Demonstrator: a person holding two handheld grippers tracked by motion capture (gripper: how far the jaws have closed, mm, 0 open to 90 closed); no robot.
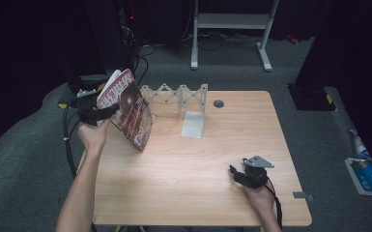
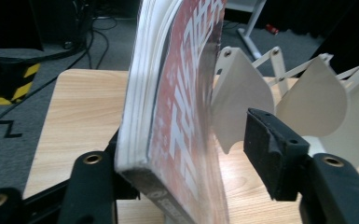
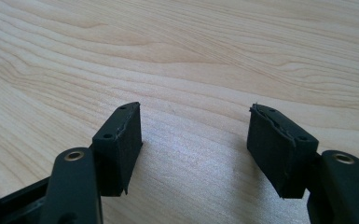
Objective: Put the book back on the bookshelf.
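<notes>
Left tool (image 1: 107,112) raised, jaws parted; right tool (image 1: 236,175) low, agape.

We see a light wooden table (image 1: 193,183) filling the lower middle of the high view, its grain running across. Near its far edge, upper middle of the frame, stands a white folding rack (image 1: 176,95) with zigzag arms. Just below it, a white sheet (image 1: 193,124) lies flat. A small dark round cap (image 1: 218,103) sits in the tabletop to the right of the rack. At centre left, a magazine (image 1: 131,113) stands tilted with its lower edge on the wood.
</notes>
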